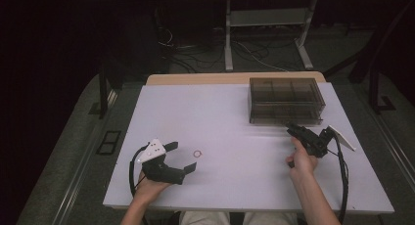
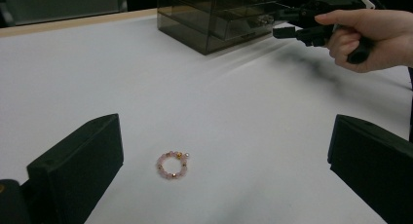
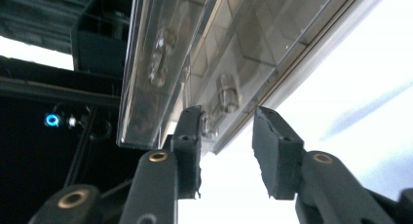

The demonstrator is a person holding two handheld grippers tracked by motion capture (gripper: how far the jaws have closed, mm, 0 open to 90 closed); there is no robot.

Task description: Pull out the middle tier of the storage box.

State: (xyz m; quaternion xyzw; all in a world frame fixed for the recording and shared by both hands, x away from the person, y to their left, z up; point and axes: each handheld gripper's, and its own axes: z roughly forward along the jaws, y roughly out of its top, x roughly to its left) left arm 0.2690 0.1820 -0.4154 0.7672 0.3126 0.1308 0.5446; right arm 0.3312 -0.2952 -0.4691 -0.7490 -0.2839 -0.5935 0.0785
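the white tabletop (image 1: 220,117) carries a smoky clear drawer box (image 1: 286,100) near its far right corner and a small pink bead ring (image 1: 197,153) lying flat toward the near left. the left tongs (image 1: 182,157) rest by the near left corner, held from below by the left hand (image 1: 149,185), jaws spread wide; in the left gripper view the bead ring (image 2: 172,165) lies on the surface between the two black jaws, touching neither. the right tongs (image 1: 293,130), in the right hand (image 1: 300,161), reach the front of the drawer box. in the right gripper view the jaws stand apart either side of a small drawer knob (image 3: 210,124) on the lower drawer; whether they touch it cannot be told.
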